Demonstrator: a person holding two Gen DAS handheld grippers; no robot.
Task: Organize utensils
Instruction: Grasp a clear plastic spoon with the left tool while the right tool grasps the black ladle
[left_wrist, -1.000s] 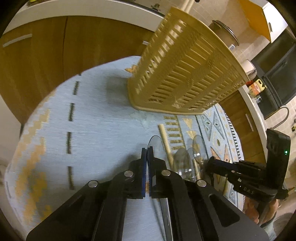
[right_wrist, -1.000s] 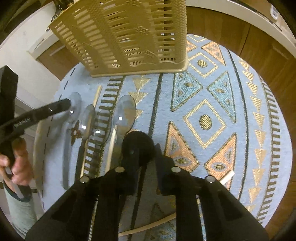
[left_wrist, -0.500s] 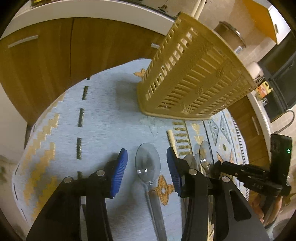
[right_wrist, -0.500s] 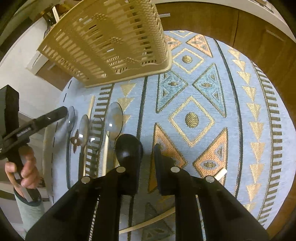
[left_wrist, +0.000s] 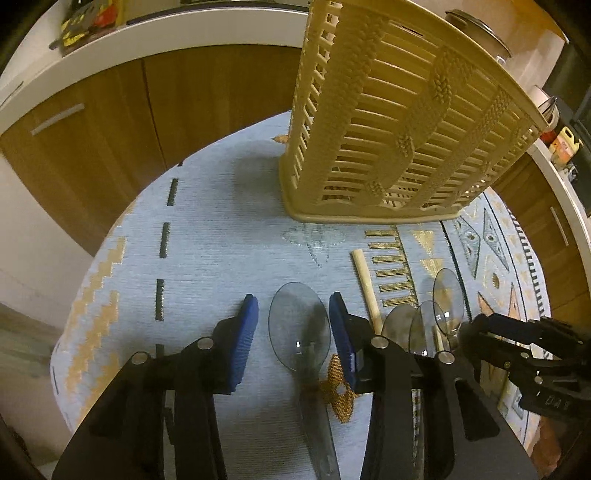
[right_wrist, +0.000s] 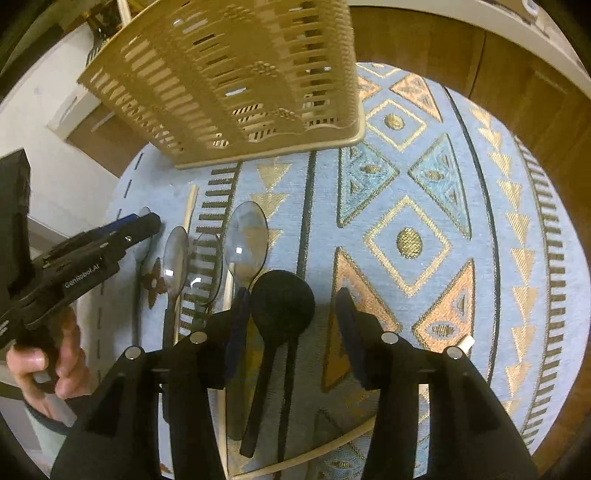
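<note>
Both views are dim and warm, with a yellow-orange indoor cast. Light falls from above: the cream slatted plastic basket (left_wrist: 399, 122) throws a soft grey shadow onto the pale blue patterned woven cloth (left_wrist: 221, 240) at its left foot. Small white glints sit on the bowls of the clear plastic spoons (right_wrist: 246, 240), and the matte black round-bowled spoon (right_wrist: 282, 295) casts a thin dark shadow line beside its handle. Fisheye bending curves the brown wooden cabinet fronts (left_wrist: 122, 122) and blackens the corners. The basket looks slightly smeared in the right wrist view; fine grain covers the darker areas.
</note>
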